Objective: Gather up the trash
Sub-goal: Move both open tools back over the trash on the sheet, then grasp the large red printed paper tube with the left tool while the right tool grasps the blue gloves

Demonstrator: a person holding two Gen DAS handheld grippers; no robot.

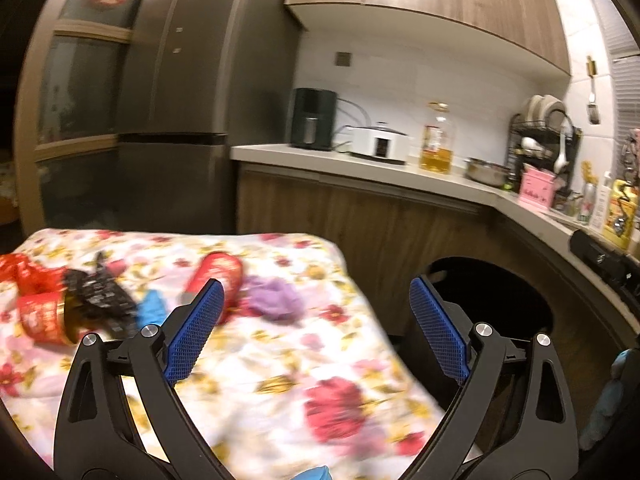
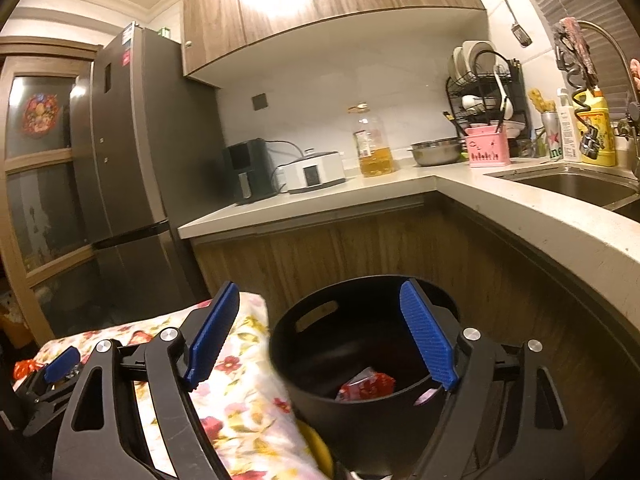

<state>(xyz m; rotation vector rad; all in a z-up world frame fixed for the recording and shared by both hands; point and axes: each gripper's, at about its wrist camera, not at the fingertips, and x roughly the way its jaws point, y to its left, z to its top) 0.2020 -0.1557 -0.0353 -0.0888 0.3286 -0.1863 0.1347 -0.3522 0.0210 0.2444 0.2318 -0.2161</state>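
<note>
On the floral tablecloth (image 1: 280,360) lies the trash: red wrappers (image 1: 24,276), a red-labelled can (image 1: 40,318), a black wrapper (image 1: 100,300), a blue scrap (image 1: 152,306), a red packet (image 1: 218,270) and a purple crumpled piece (image 1: 274,296). My left gripper (image 1: 316,282) is open above the cloth's right part, nothing between its fingers. A black bin (image 1: 480,260) stands right of the table. My right gripper (image 2: 320,286) hangs open over the bin (image 2: 360,428), empty. A red wrapper (image 2: 366,388) lies inside the bin.
A kitchen counter (image 2: 320,204) wraps around behind and to the right of the bin, with an oil bottle (image 2: 374,148), appliances, a dish rack and a sink (image 2: 572,188). A grey fridge (image 2: 132,152) stands at the back left. Something yellow (image 2: 318,450) shows beside the bin's base.
</note>
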